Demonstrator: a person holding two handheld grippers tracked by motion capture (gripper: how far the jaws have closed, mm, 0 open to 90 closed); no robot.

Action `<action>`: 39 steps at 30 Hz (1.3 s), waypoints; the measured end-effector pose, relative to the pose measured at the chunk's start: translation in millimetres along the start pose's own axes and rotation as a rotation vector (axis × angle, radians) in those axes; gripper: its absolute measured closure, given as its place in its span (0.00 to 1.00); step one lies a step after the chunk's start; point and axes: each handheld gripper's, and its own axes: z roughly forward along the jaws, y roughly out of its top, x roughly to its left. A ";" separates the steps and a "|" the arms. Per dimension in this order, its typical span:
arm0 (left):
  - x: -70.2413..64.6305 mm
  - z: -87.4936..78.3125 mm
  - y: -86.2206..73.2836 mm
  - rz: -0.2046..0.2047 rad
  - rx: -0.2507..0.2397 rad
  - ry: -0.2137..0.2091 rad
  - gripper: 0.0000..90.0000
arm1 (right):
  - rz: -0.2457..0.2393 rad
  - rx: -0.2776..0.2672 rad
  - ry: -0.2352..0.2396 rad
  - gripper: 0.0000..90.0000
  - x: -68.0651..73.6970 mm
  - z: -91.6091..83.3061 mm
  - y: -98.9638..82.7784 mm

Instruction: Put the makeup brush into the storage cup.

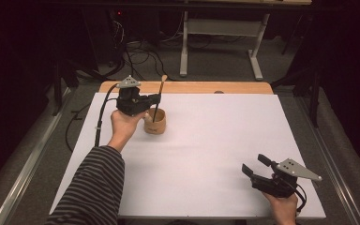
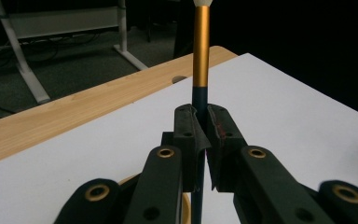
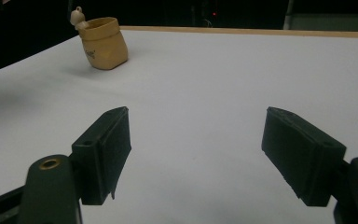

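While brush (image 1: 158, 99) stands upright with lower end inside tan cup (image 1: 155, 123), far left on white table (image 1: 215, 154), left claw (image 1: 155, 97) pinches dark handle below gold band. Right claw (image 1: 254, 165) rests near right, jaws spread, nothing between them, well apart from cup. Risk, judged: thin round handle slips or twists between pads; sideways pull levers light cup over.
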 end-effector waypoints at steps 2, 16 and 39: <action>0.7 1.7 0.8 0.006 0.000 0.005 0.93 | 0.003 0.005 -0.001 0.28 0.0 0.6 -0.2; 7.4 15.6 -1.2 -0.001 -0.012 0.038 0.93 | -0.001 0.005 0.001 0.28 -0.1 0.9 -0.2; 10.7 32.2 -9.3 0.003 0.003 0.080 0.93 | 0.001 -0.002 0.009 0.28 1.1 -0.2 0.2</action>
